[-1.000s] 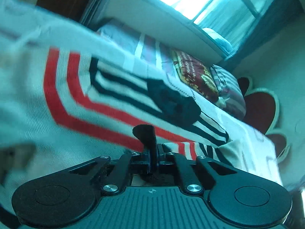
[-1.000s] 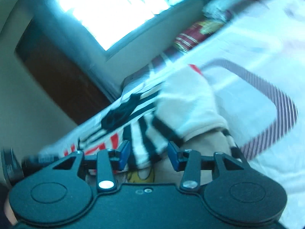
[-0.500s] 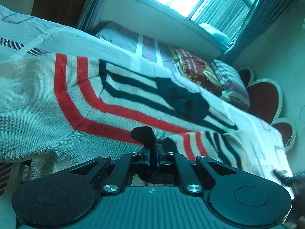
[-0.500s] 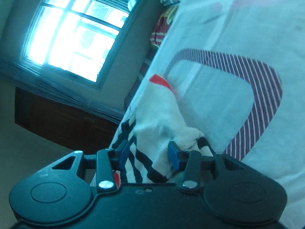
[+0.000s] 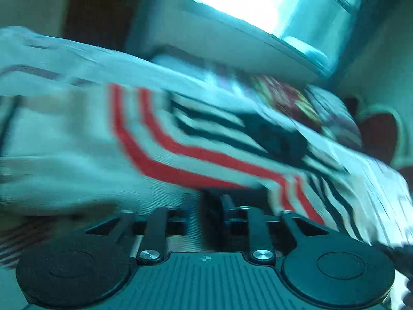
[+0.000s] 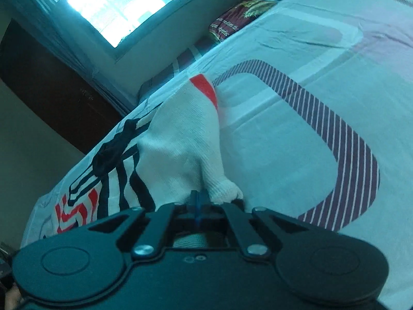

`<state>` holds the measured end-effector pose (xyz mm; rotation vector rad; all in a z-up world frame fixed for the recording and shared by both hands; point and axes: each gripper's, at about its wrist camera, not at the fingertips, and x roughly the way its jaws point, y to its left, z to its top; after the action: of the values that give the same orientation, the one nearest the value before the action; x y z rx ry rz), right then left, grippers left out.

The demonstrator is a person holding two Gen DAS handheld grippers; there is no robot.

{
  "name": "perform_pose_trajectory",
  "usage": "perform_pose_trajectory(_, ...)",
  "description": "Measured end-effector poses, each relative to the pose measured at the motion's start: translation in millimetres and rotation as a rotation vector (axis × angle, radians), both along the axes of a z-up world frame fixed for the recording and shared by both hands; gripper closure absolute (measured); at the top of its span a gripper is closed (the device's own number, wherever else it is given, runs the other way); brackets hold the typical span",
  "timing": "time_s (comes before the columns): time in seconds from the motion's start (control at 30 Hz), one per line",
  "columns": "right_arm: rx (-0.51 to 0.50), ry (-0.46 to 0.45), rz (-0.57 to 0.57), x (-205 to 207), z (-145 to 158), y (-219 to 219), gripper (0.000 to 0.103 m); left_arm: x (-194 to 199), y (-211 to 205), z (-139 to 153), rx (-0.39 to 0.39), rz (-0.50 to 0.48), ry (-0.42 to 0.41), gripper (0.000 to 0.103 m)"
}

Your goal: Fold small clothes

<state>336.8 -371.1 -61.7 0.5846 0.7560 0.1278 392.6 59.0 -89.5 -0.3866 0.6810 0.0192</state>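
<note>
1. A small knitted sweater point(image 6: 180, 139) is lying on the bed sheet point(image 6: 296, 134); its ribbed cream yarn is carrying red chevron bands and black stripes, with a black bow point(image 6: 113, 149) sitting on the front
2. The right claw point(image 6: 197, 202) is pinching the cream cuff of the sweater's sleeve, its blue pads pressed together with the knit bunching out just beside them
3. That sleeve is running away from the right claw as a tapering cream tube ending in a red patch, lying over the striped body
4. The left claw point(image 5: 204, 214) is showing a narrow gap between its black fingers point(image 5: 227, 206), with the knit point(image 5: 77, 155) lying right at the tips; motion blur is smearing this view, so I cannot tell whether it is gripping the fabric
5. The bed sheet is smooth, lightly creased cotton, pale with a curved band of thin dark stripes
6. The right wrist view is giving a sharp look at the sheet's printed band and the sleeve cuff, which the left wrist view is not showing
7. The left wrist view is showing the wide front of the sweater with both red chevrons point(image 5: 160, 155), plus a dark red headboard point(image 5: 379, 134) at the far right
8. Both views are catching a bright window point(image 6: 108, 2) and a folded red patterned blanket point(image 6: 232, 18) at the bed's far end
</note>
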Motion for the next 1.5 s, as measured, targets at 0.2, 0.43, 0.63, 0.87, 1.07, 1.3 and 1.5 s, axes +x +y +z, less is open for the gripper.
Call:
perform_pose_trajectory(0.2, -0.222, -0.218, 0.084, 12, 31, 10, 0.084, 10, -63, 33, 0.09, -0.194, -0.121, 0.039)
perform_pose_trajectory(0.43, -0.516, -0.179, 0.301, 47, -1, 53, 0.102, 31, -145, -3, 0.271, -0.291, -0.019, 0.021)
perform_pose_trajectory(0.63, -0.385, -0.262, 0.215, 52, 22, 18, 0.066, 20, -127, 18, 0.293, -0.246, -0.047, 0.021)
perform_pose_trajectory(0.87, -0.171, -0.19, 0.131, 120, 3, -34, 0.071, 34, -104, 3, 0.343, -0.148, 0.023, 0.021)
perform_pose_trajectory(1.07, -0.359, -0.144, 0.12, 136, -11, -24, 0.1, 32, -102, -2, 0.388, -0.109, 0.025, 0.021)
perform_pose_trajectory(1.3, -0.405, -0.232, 0.18, 105, 21, -3, 0.088, 32, -101, 4, 0.38, -0.107, 0.035, 0.021)
perform_pose_trajectory(1.5, -0.604, -0.118, 0.19, 122, 0, 14, 0.076, 32, -126, 12, 0.422, -0.155, -0.01, 0.021)
